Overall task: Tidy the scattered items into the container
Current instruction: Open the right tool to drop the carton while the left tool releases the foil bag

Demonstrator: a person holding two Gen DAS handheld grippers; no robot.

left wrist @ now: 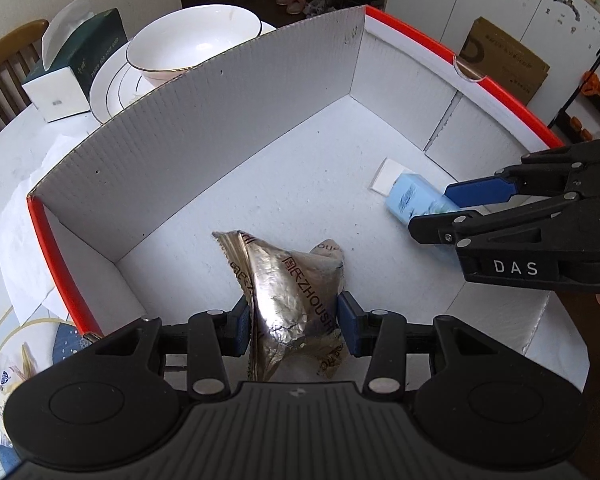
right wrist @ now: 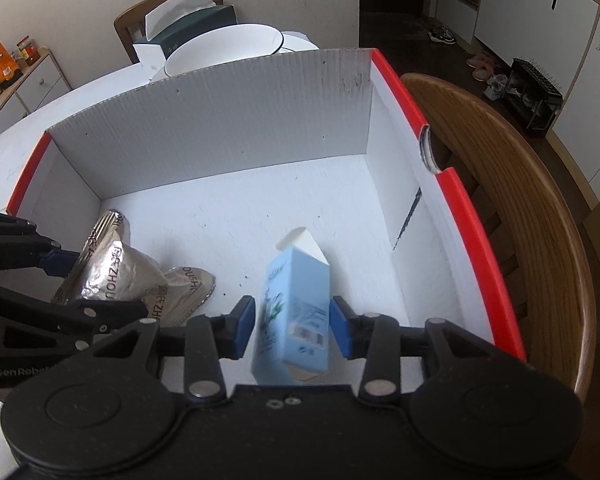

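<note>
A white cardboard box with a red rim [left wrist: 204, 128] [right wrist: 456, 200] is the container. My left gripper [left wrist: 292, 322] is inside it with its blue pads wide on either side of a crumpled silver foil packet [left wrist: 288, 304], which rests on the box floor; the packet also shows in the right wrist view [right wrist: 120, 276]. My right gripper [right wrist: 292, 326] is open over the box, a light blue carton [right wrist: 296, 308] lying blurred between its pads with gaps on both sides. The carton [left wrist: 412, 196] and right gripper [left wrist: 440, 210] show at right in the left wrist view.
Behind the box stand a white bowl on plates [left wrist: 192, 40], and a dark green tissue box [left wrist: 76, 60]. A patterned plate [left wrist: 28, 344] lies left of the box. A wooden chair [right wrist: 532, 208] curves along the box's right side.
</note>
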